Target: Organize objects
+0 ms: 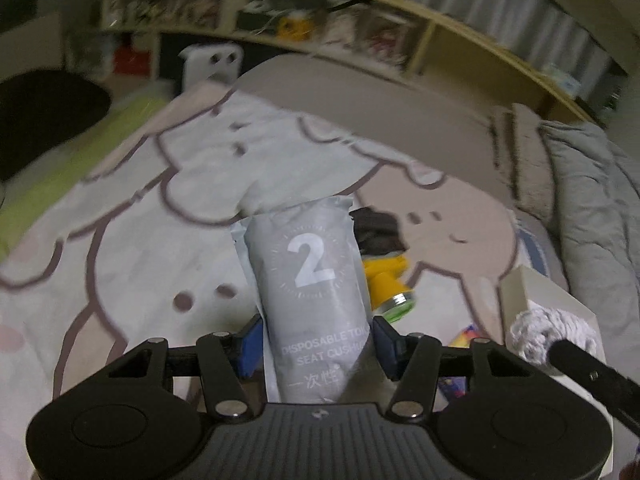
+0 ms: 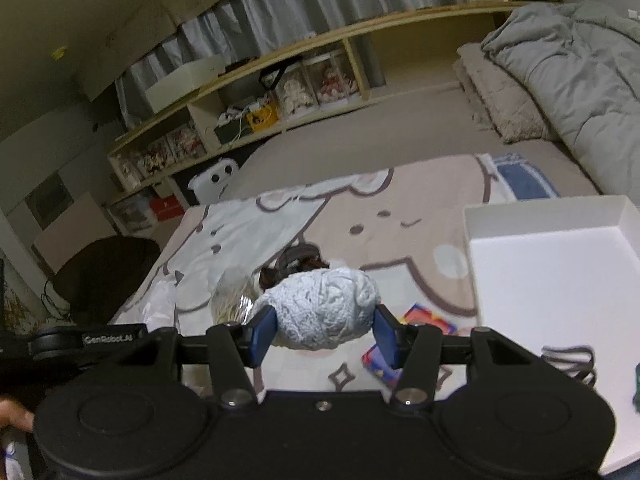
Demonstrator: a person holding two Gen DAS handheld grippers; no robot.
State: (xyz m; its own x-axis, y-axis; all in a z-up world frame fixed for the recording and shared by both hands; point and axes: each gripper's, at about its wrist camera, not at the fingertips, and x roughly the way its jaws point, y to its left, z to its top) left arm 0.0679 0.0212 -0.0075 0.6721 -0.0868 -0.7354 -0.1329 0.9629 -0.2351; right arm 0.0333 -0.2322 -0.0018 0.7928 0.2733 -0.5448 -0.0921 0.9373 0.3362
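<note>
My left gripper (image 1: 316,346) is shut on a grey packet (image 1: 310,280) marked with a large 2 and "disposable toilet seat cushion"; the packet stands up between the blue pads, lifted above the cartoon-print blanket (image 1: 132,216). My right gripper (image 2: 326,336) is shut on a pale grey ball of yarn (image 2: 324,308), which also shows at the right edge of the left wrist view as the yarn ball (image 1: 540,332). A white open box (image 2: 552,280) lies on the bed to the right, with dark cords (image 2: 568,360) in it.
On the blanket lie a yellow-capped bottle (image 1: 386,280), a dark bundle (image 1: 376,232), a clear crinkly bag (image 2: 234,300) and a colourful card (image 2: 400,344). A grey duvet (image 2: 568,76) is heaped at the right. Wooden shelves (image 2: 280,92) run behind the bed.
</note>
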